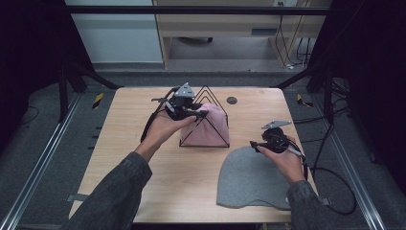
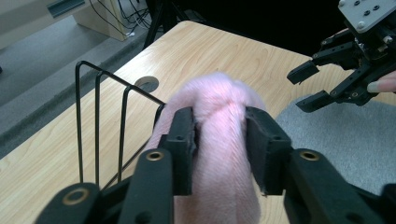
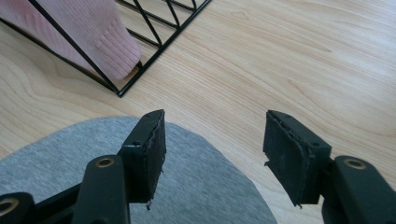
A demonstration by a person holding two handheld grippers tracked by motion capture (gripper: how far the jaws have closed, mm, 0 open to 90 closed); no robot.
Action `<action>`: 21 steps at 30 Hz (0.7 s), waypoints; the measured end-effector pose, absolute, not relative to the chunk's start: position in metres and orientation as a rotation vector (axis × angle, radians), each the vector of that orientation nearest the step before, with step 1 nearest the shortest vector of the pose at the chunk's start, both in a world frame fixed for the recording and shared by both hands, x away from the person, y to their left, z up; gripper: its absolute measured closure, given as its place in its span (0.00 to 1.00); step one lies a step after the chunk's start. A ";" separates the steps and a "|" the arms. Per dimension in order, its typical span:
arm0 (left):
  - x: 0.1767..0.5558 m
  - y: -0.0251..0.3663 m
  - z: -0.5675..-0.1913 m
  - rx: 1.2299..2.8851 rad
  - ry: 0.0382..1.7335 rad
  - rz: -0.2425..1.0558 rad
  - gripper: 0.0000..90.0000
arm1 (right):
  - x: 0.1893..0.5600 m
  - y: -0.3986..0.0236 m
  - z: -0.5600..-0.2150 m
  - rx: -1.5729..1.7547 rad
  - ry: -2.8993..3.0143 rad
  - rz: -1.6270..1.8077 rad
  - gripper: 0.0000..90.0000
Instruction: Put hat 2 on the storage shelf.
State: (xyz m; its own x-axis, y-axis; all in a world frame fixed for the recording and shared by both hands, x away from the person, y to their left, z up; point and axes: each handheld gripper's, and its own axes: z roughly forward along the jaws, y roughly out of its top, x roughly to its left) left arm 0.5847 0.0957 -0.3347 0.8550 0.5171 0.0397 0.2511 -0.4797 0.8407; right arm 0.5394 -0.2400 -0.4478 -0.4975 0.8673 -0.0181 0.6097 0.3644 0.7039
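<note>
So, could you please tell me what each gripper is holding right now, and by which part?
The left gripper pinches the pink beanie by its bunched top. The right gripper is open above the grey beanie, holding nothing.

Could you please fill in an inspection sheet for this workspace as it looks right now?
Surface: wooden table, with a round hole near the far edge.
Job's things: pink hat draped on a black wire rack; grey hat lying flat at the near right.
Clutter: nothing seen.
Grippers: left claw pinches the pink hat's top fold; right claw is open above the grey hat's edge, nothing between its jaws.
Cables: a black cable trails from the right claw off the table's right side; more hang under the far desk.
Surroundings: grey floor, metal rails at both sides, dark frame.
</note>
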 end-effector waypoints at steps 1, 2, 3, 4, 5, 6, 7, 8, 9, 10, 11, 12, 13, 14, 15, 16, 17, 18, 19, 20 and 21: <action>0.584 0.097 -0.334 2.069 0.567 0.351 0.62 | 0.538 -0.244 -0.448 1.297 2.245 0.905 0.43; 0.583 0.098 -0.334 2.055 0.579 0.352 0.62 | 0.538 -0.244 -0.448 1.297 2.245 0.905 0.43; 0.581 0.099 -0.332 2.044 0.587 0.354 0.58 | 0.537 -0.246 -0.448 1.300 2.249 0.896 0.44; 0.578 0.101 -0.330 2.039 0.593 0.358 0.51 | 0.536 -0.250 -0.450 1.315 2.253 0.888 0.44; 0.576 0.102 -0.329 2.035 0.594 0.365 0.48 | 0.535 -0.251 -0.450 1.322 2.251 0.883 0.45; 0.573 0.104 -0.328 2.030 0.597 0.363 0.45 | 0.535 -0.254 -0.451 1.324 2.251 0.879 0.45; 0.570 0.106 -0.328 2.025 0.593 0.356 0.42 | 0.534 -0.255 -0.452 1.334 2.254 0.877 0.45; 0.567 0.108 -0.327 2.024 0.595 0.353 0.39 | 0.533 -0.257 -0.453 1.339 2.261 0.877 0.45; 0.563 0.111 -0.327 2.024 0.602 0.360 0.36 | 0.532 -0.259 -0.454 1.344 2.267 0.873 0.46; 0.559 0.114 -0.327 2.017 0.600 0.362 0.33 | 0.531 -0.261 -0.455 1.349 2.274 0.865 0.46; 0.559 0.114 -0.327 2.017 0.600 0.362 0.31 | 0.530 -0.262 -0.457 1.356 2.281 0.859 0.47; 0.552 0.118 -0.328 2.018 0.595 0.365 0.29 | 0.530 -0.264 -0.458 1.357 2.284 0.858 0.49; 0.549 0.121 -0.329 2.024 0.596 0.366 0.27 | 0.529 -0.265 -0.460 1.362 2.290 0.856 0.50; 0.545 0.124 -0.330 2.032 0.602 0.362 0.25 | 0.529 -0.265 -0.461 1.373 2.296 0.848 0.50; 0.541 0.127 -0.333 2.040 0.606 0.356 0.22 | 0.528 -0.267 -0.463 1.376 2.299 0.839 0.50; 0.537 0.130 -0.335 2.044 0.611 0.351 0.20 | 0.528 -0.268 -0.464 1.391 2.302 0.836 0.49; 0.537 0.130 -0.335 2.044 0.611 0.351 0.19 | 0.528 -0.268 -0.466 1.398 2.306 0.830 0.49; 0.532 0.134 -0.339 2.051 0.614 0.344 0.19 | 0.528 -0.268 -0.466 1.398 2.306 0.830 0.49; 0.528 0.137 -0.343 2.062 0.614 0.344 0.16 | 0.529 -0.270 -0.469 1.410 2.315 0.815 0.47; 0.522 0.142 -0.350 2.080 0.622 0.350 0.16 | 0.529 -0.270 -0.470 1.415 2.316 0.811 0.47; 0.520 0.144 -0.354 2.092 0.625 0.353 0.16 | 0.529 -0.271 -0.471 1.423 2.323 0.803 0.47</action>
